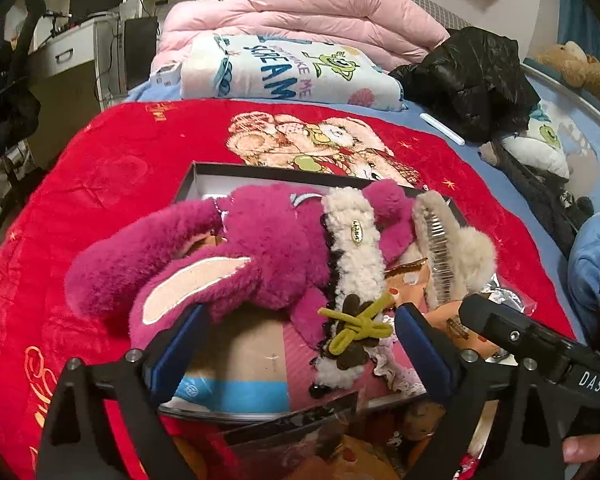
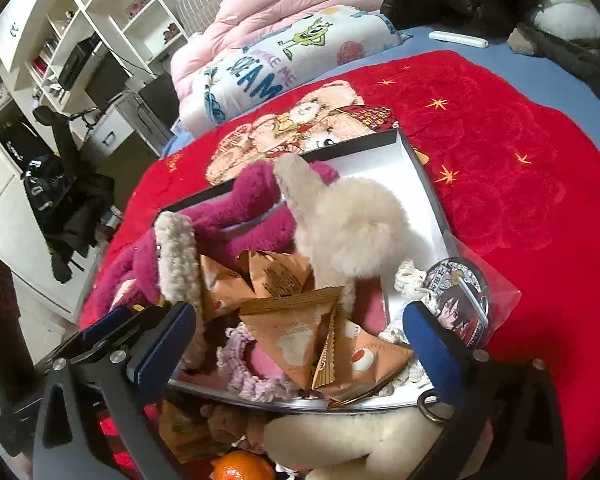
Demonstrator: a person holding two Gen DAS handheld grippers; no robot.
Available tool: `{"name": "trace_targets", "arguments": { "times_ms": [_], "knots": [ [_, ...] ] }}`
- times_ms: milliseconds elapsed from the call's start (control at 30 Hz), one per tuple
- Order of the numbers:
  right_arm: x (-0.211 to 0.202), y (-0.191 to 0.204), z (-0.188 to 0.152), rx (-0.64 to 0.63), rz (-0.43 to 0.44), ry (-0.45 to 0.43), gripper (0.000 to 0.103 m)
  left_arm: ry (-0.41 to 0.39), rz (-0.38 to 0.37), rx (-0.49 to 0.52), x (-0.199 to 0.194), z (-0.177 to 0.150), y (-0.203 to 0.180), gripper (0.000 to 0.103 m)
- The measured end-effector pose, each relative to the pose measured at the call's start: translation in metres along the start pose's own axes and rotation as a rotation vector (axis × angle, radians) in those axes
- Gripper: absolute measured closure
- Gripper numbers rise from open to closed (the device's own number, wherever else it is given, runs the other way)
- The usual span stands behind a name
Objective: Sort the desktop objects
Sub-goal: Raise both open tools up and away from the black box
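A black box with white lining (image 1: 220, 176) lies on the red blanket, piled with things. A magenta plush toy (image 1: 236, 256) fills its left side. A cream fuzzy headband (image 1: 354, 248) with an olive cord bow (image 1: 358, 326) lies over it, beside a cream fluffy hair clip (image 1: 452, 248). My left gripper (image 1: 300, 354) is open, low over the box's near end. My right gripper (image 2: 300, 344) is open over orange snack packets (image 2: 300, 320) and a lilac scrunchie (image 2: 252, 380). The box (image 2: 420, 184), plush (image 2: 236, 216), fluffy clip (image 2: 340, 224) and a bagged anime badge (image 2: 460, 300) show there too.
The red blanket (image 1: 120, 184) covers a blue bed. A folded printed quilt (image 1: 284, 68), pink duvet (image 1: 320, 4) and black jacket (image 1: 464, 76) lie behind. A white tube (image 1: 442, 128) lies by the jacket. An orange (image 2: 240, 468) and a cream plush (image 2: 360, 432) sit nearest me.
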State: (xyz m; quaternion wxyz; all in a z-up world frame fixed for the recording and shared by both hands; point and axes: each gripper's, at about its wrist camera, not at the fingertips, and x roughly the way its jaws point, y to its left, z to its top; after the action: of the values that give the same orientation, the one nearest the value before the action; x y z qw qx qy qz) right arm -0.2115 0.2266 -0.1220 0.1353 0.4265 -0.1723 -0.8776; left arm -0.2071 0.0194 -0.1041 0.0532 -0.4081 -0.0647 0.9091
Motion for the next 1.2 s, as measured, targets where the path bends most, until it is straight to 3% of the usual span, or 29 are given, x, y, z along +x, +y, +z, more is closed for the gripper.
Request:
{"name": "trace_targets", "arguments": {
  "times_ms": [467,667,967,1200],
  "knots": [
    [0.001,-0.001,-0.001,-0.001,-0.003,0.012,0.0,-0.019,-0.005,-0.004,-0.003,-0.001,0.001,0.006],
    [-0.004,0.003,0.003,-0.009,0.013,-0.006,0.0,-0.049,-0.007,-0.007,-0.011,0.003,0.002,0.0],
    [-0.026,0.013,0.009,-0.022,0.019,-0.049,0.0,-0.106,0.005,0.019,-0.04,0.012,-0.001,0.0],
    [-0.057,0.028,0.019,-0.051,0.029,-0.108,0.0,-0.191,-0.007,0.035,-0.086,0.031,-0.004,0.0]
  ]
}}
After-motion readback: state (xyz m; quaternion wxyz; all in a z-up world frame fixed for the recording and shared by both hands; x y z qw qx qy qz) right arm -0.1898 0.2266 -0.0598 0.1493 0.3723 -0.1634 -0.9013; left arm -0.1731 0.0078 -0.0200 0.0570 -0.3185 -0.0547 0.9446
